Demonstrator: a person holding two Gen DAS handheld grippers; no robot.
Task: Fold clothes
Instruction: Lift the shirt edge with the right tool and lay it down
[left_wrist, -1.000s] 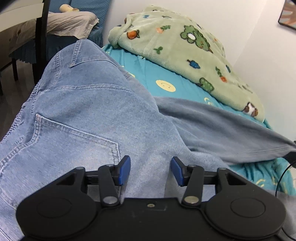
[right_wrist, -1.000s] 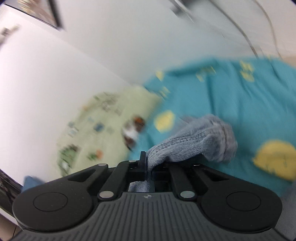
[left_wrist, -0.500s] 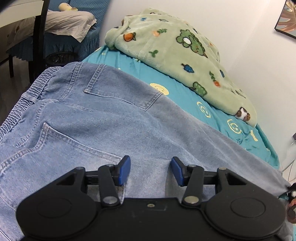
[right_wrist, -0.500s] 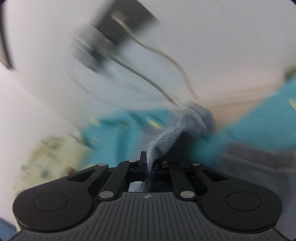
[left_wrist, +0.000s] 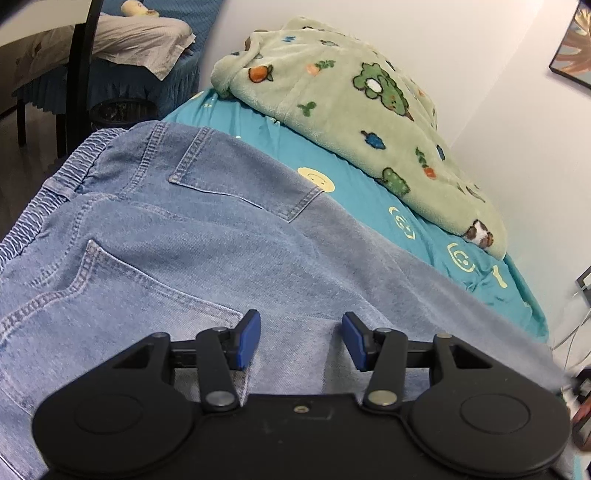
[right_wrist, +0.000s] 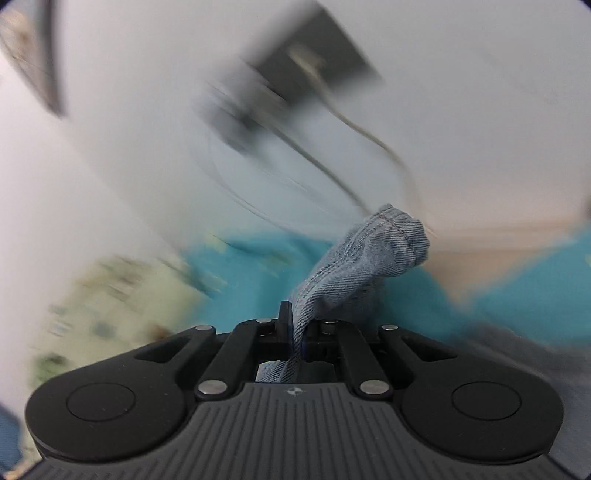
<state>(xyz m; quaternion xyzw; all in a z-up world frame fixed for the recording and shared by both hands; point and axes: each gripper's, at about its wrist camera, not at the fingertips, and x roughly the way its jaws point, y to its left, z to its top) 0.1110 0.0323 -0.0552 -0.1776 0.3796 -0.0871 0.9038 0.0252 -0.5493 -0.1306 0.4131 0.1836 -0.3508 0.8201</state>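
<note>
Light blue jeans (left_wrist: 207, 236) lie spread back-side up on the teal bed sheet (left_wrist: 354, 184), waistband at the left, legs stretching off to the right. My left gripper (left_wrist: 300, 339) is open with blue pads, hovering just over the seat of the jeans below a back pocket. My right gripper (right_wrist: 295, 325) is shut on a bunched hem of the jeans (right_wrist: 376, 251), which sticks up past the closed jaws. The right wrist view is motion-blurred.
A green cartoon-print fleece blanket (left_wrist: 354, 110) lies along the white wall on the far side of the bed. A chair and a covered table (left_wrist: 110, 40) stand at the far left. A wall socket with cables (right_wrist: 295, 92) shows ahead of the right gripper.
The jeans leg has been pulled out flat to the right, uncovering the second back pocket. My right gripper has swung with the hem from over the bed toward the wall socket.
</note>
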